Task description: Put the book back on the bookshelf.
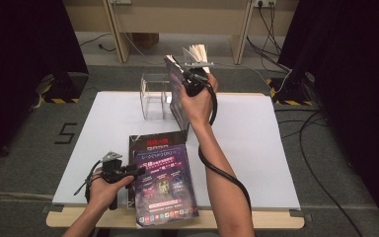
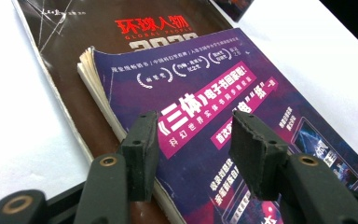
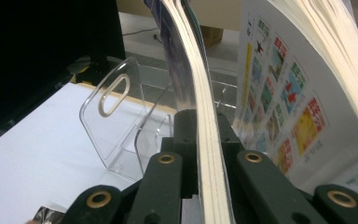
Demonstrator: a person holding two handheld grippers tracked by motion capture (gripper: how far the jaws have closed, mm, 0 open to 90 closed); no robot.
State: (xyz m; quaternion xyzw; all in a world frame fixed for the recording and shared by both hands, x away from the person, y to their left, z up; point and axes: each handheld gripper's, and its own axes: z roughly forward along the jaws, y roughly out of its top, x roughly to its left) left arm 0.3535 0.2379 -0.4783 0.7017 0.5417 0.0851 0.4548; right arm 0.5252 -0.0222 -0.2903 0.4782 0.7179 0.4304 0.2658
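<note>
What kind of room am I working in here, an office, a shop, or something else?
Most likely a lab-style recording station, not a shop: a white table ringed by black curtains, hazard-taped stand bases and loose cables on grey carpet, and a floor marking "5".

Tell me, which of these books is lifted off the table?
The book clamped upright in the right gripper, beside the clear stand. The purple book and dark magazine beneath it lie flat.
</note>
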